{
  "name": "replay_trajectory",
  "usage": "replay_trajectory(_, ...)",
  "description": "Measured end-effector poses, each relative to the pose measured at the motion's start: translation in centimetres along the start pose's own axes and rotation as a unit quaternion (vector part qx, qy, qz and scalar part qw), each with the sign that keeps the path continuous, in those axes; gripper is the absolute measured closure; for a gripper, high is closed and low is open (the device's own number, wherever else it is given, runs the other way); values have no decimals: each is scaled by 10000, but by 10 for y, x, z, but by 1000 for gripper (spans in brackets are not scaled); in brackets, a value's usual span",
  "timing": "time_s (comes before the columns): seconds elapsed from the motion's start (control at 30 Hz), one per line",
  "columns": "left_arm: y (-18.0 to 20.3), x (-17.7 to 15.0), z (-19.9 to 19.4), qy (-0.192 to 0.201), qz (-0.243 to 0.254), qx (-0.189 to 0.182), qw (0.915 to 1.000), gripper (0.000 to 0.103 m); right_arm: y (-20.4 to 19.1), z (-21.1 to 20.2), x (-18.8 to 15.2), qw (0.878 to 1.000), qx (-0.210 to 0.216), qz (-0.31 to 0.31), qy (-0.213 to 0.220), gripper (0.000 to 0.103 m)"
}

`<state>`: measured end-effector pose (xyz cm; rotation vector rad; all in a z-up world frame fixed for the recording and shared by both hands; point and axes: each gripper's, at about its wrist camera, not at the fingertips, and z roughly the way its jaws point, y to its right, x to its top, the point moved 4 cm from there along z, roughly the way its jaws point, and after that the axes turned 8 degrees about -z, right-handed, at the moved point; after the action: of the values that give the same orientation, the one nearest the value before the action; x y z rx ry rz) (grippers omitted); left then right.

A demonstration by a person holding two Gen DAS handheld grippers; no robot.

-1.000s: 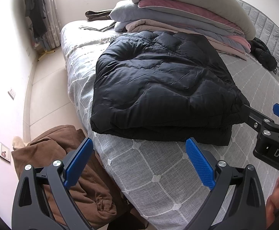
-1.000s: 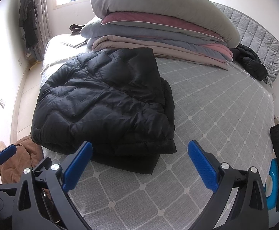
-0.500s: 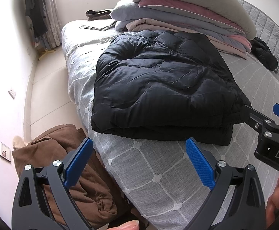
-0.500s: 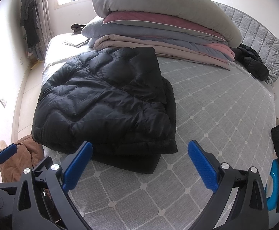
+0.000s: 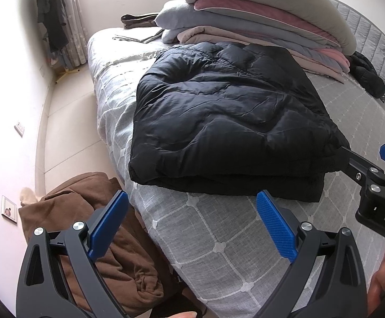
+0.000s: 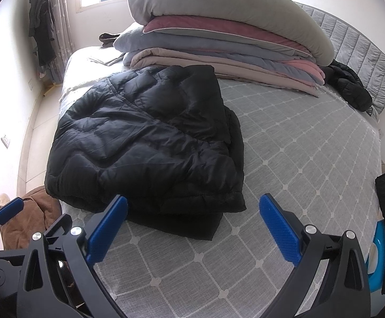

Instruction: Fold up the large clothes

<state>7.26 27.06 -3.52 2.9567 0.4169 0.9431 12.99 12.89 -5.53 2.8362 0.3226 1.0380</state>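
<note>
Left gripper (image 5: 192,220): held spread wide above the near edge of the bed, with nothing caught between its blue pads (image 5: 276,226); it is also seen at the lower left of the right wrist view (image 6: 7,212).
Right gripper (image 6: 192,220): likewise spread wide, nothing gripped; it is held over the grey cover, just short of the jacket's near edge.
Black puffer jacket (image 6: 144,143): laid folded into a thick, roughly square bundle on the left part of the bed, its near layers stacked one over another; it is touched by neither tool.
Bed (image 6: 298,159): covered by a grey quilted spread with a pale diamond pattern.
Stack of bedding (image 6: 232,39): piled behind the jacket, a large grey pillow being set on pink, grey and beige quilts.
Second dark garment (image 6: 351,87): left by the padded headboard, well apart from the jacket.
Brown garment (image 5: 94,233): heaped on the floor beside the bed.
</note>
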Motion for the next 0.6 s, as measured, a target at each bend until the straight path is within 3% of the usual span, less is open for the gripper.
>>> replay_trajectory(0.6,-1,2,-3,134,1,19,9999,9,-3,0,0,10000,46,-23,15,7)
